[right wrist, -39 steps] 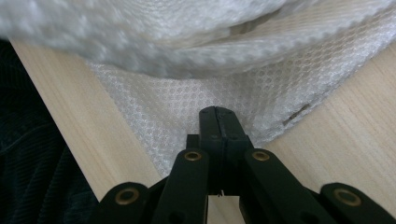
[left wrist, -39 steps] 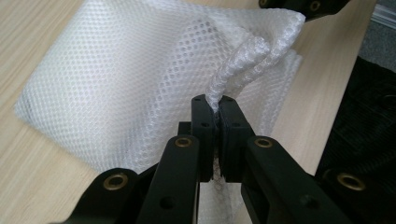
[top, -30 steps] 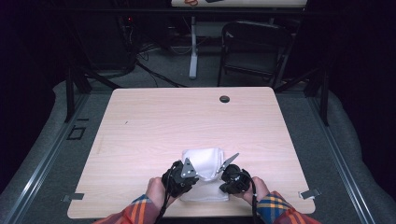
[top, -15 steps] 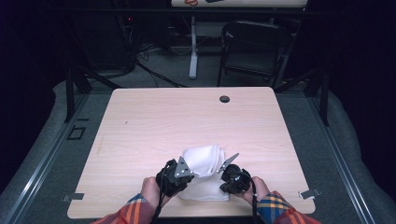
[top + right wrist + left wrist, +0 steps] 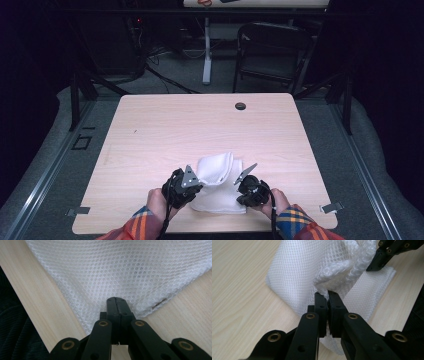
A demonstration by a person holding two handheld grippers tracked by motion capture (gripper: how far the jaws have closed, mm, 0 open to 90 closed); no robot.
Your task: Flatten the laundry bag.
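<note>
A white mesh cloth point(image 5: 216, 185) lies folded near the front edge of the wooden table point(image 5: 200, 130). My left gripper point(image 5: 192, 182) is at its left side and is shut on a raised fold of the mesh cloth point(image 5: 312, 272), which bunches up just beyond the left gripper point(image 5: 326, 293). At the cloth's right side my right gripper point(image 5: 245, 184) is shut on a corner of the mesh cloth point(image 5: 120, 267), the fabric pulled taut away from the right gripper point(image 5: 115, 300). The other gripper's black jaws show at the top right of the left gripper view.
A small round black grommet point(image 5: 240, 106) sits near the table's far edge. Beyond the table stand a folding chair point(image 5: 272, 50) and a table leg with cables on the floor. The person's plaid sleeves come in at the bottom.
The left hand has lifted its side of the cloth and drawn it slightly, so the cloth's far part now bunches upward; the right hand has stayed put.
</note>
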